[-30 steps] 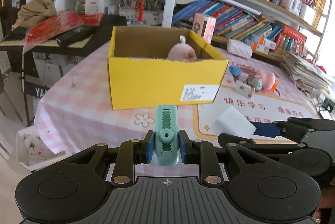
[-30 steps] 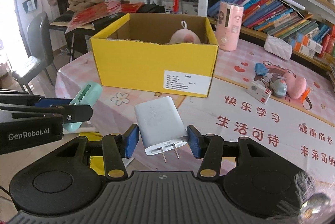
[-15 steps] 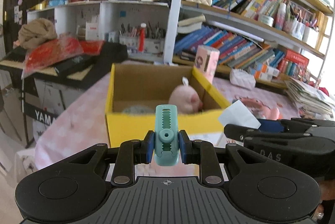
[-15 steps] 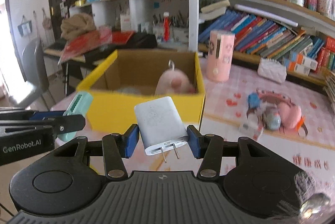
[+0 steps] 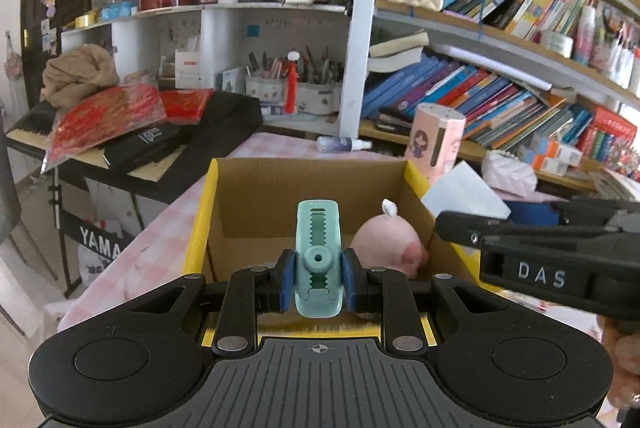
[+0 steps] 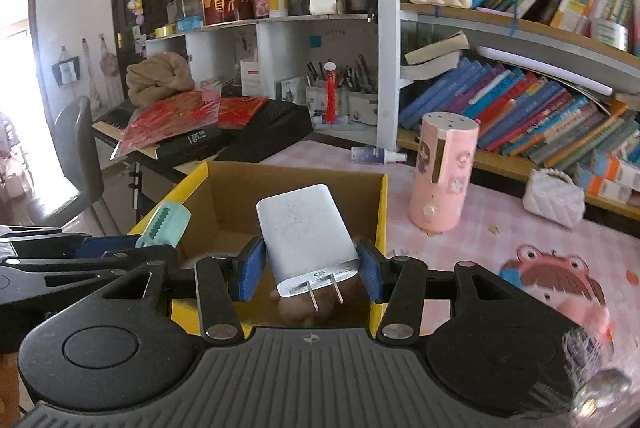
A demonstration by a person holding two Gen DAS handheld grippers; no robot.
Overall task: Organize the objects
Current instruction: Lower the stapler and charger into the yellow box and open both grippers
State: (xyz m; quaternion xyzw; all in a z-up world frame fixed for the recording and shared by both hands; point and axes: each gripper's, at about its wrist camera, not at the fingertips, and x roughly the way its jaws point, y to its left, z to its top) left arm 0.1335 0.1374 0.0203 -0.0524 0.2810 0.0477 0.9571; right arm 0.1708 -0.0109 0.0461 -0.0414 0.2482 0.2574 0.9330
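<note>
Left gripper clamps a teal clip, held above the open yellow box | right gripper clamps a white charger, prongs toward camera, over the same box | pink plush toy lies inside.

Mint-green clip, white charger, yellow box, pink-checked tablecloth
</note>
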